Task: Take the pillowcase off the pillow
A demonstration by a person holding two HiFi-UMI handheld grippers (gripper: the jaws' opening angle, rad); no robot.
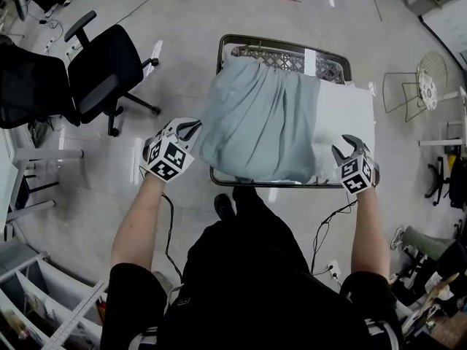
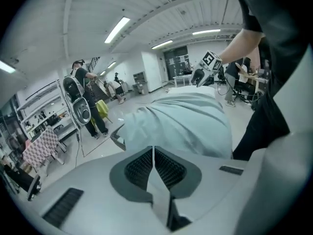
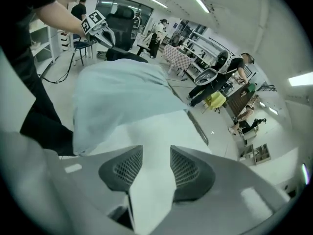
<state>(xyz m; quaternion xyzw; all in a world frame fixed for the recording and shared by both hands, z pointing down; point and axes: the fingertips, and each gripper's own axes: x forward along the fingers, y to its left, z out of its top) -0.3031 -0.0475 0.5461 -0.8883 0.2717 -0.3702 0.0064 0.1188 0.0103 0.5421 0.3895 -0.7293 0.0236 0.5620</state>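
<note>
Step in hand: the strip is partly done and you're set to pull the two apart. The pillowcase (image 1: 255, 122) covers the left and middle of the pillow (image 1: 343, 115), and the right end is already bare. Both lie across the top of a wire basket (image 1: 292, 58), whose dark rounded rim shows at the far side. Your left claw (image 1: 191, 129) is at the case's left near edge. In the left gripper view the ribbed pads are closed right down against each other with the cloth starting right at the tips. I read that as a thin pinch of fabric, though no cloth shows plainly between the pads. Your right claw (image 1: 349, 149) is at the bare pillow's near right corner. In the right gripper view its jaws stand partly apart with white pillow filling the gap and the pads bearing on it, so that one has hold of the pillow. Next move, as I judge it: keep the right claw anchoring the pillow and draw the left one away leftward so the case slides off. Check that the left pinch has only the case layer. If it has stuffing too, the pillow drags along. Materials: the case is thin pale blue-grey woven cloth, gathered in long soft folds running far to near, slack and loose-fitting. The pillow is plain white, smooth, plump and squashy, rectangular. The basket is stiff metal mesh. The floor is glossy and pale, with a black office chair (image 1: 109, 68) well apart at left.
</note>
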